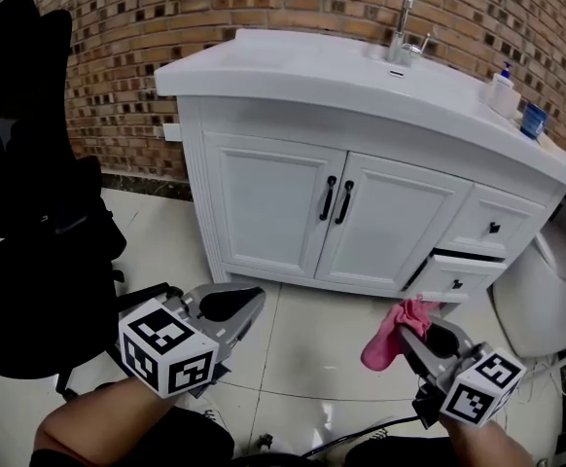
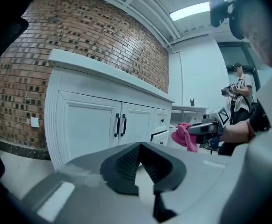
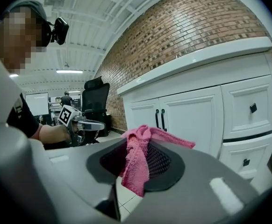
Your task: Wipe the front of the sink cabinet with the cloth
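Cloth [image 1: 390, 334], pink and bunched, hangs from the right gripper [image 1: 406, 333] at about five o'clock in the head view. The jaws are clamped on a narrow fold, and most of the fabric droops below them. It is low over the tiled floor [image 1: 302, 358], near the cabinet [image 1: 264, 212] at twelve o'clock but not touching it, so wiping has not started.

The left gripper [image 1: 249, 303] sits at seven o'clock with its jaws together on nothing. A black chair [image 1: 40, 212] stands at nine o'clock.

The likeliest trouble is the grip. With so little fabric pinched, a firm drag across a door could pull the cloth out. The bare jaw tips could also get ahead of the fabric and scrape the white paint.

The lower drawer [image 1: 450, 282], at about four o'clock, stands slightly open (a dark gap shows above it). A sweep that way could snag the loose tail on its edge or on the door handles [image 1: 336, 200]. It could also push the drawer unevenly.
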